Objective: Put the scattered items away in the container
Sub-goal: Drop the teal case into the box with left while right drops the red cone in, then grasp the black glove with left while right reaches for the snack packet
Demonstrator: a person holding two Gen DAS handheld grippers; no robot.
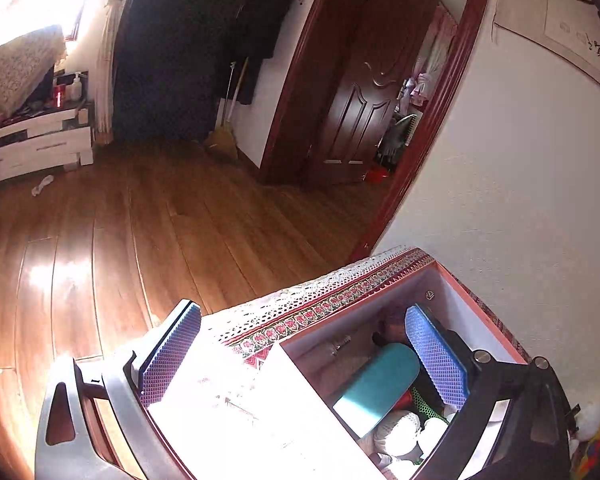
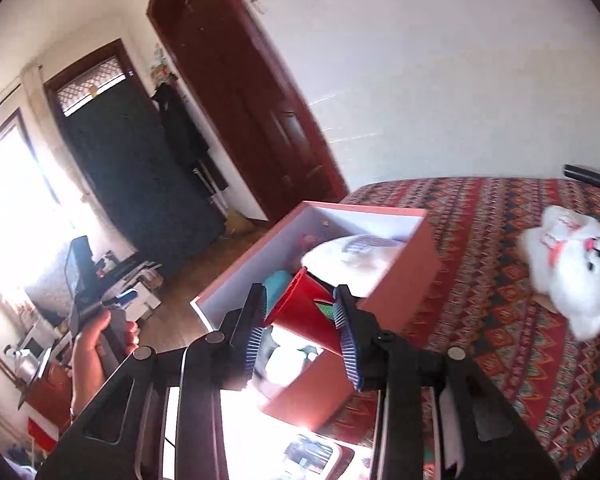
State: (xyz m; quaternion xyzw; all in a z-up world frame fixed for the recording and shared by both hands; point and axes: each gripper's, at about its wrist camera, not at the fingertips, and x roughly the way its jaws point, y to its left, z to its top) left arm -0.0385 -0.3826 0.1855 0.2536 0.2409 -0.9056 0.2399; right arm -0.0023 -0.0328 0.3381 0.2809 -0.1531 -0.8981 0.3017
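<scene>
**Red cup carried to the box, left jaws wide and empty**

Left wrist view: the left gripper (image 1: pixel 304 360) has its jaws spread as wide as they go, with nothing pressed between the pads. One finger hangs outside the near-left wall of the box (image 1: pixel 452 280), the other is inside it, above a teal item (image 1: pixel 380 384) and some white bundles (image 1: pixel 400 432). The box sits on the bed's patterned cover (image 1: pixel 320 308), close to the wall on the right. A sock (image 1: pixel 43 185) lies far off on the floor (image 1: pixel 180 220) at left.

Right wrist view: the right gripper (image 2: pixel 300 320) is closed on a red cup (image 2: pixel 304 316), pads on opposite sides of it, the cup tilted over the box's near end. A white fluffy thing (image 2: pixel 352 260) already lies in the box. A white plush cat (image 2: pixel 572 268) is still out on the bed, well to the right of it. The person's hand (image 2: pixel 96 344) on the other tool shows at left.

To do this step well, I would bring the cup fully past the near rim and over a free pocket beside the teal item, lower it before letting go so it does not bounce out, and keep the left tool clear of the drop. The picture is blurred, so slowing first seems wise.
</scene>
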